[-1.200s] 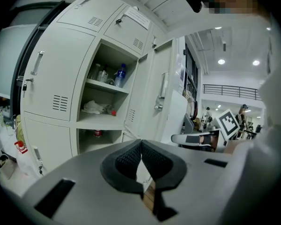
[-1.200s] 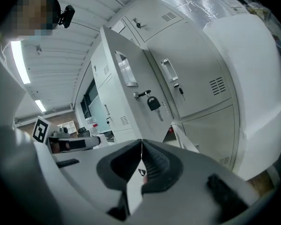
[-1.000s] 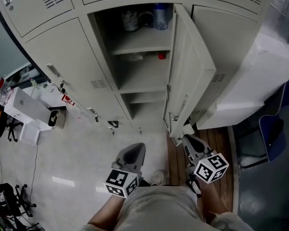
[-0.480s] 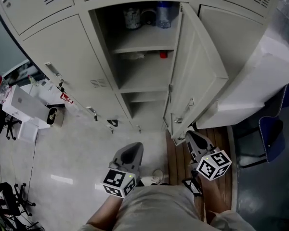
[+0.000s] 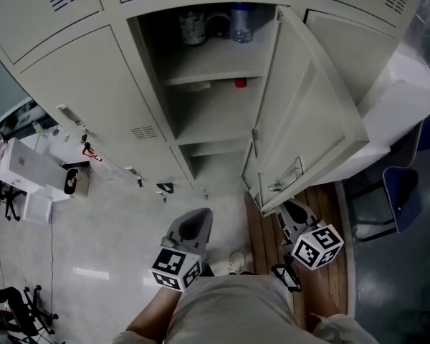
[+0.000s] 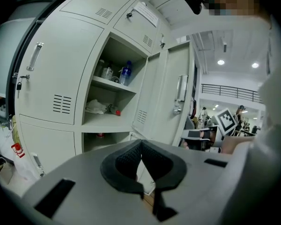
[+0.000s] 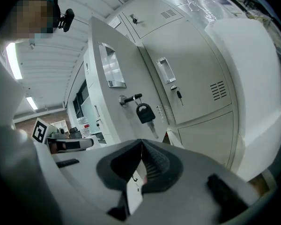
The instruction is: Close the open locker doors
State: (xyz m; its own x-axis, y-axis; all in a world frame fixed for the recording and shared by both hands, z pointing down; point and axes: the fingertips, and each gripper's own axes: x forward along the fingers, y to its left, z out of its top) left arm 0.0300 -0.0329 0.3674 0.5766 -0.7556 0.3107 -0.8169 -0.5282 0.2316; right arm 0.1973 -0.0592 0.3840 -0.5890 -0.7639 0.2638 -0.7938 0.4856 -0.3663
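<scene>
At the left stands a closed locker (image 5: 93, 99), its door flush, so nothing is wanted there. The left claw (image 5: 192, 219) hangs low in front of the person, above the floor (image 5: 115, 228). In the left gripper view its jaws meet at the tips, with nothing between them (image 6: 141, 146).

In the middle the open locker (image 5: 215, 113) still shows its shelves, with a bottle (image 5: 241, 21) on the top one and a small red thing (image 5: 240, 83) on the one below. Its door (image 5: 308, 120) swings out from the right side of the opening, handle (image 5: 287, 176) near the free edge.

The right claw (image 5: 290, 210) sits just beneath that door's lower corner. Its own view shows the jaws pressed together and empty (image 7: 141, 144), pointed at the door face (image 7: 112, 93) where a key (image 7: 144, 112) hangs from the lock. I cannot tell whether it touches the door.

By my reading the task is barely started. This one door stands wide, and no other open door is in view. It has to be pushed across the opening until it shuts.

Compared with a second ago, much more of the door's outer face shows and it fills more of the head view, while its free edge sits in about the same place. Whether the door swung or the head shifted is unclear. Both claws have hardly moved.
</scene>
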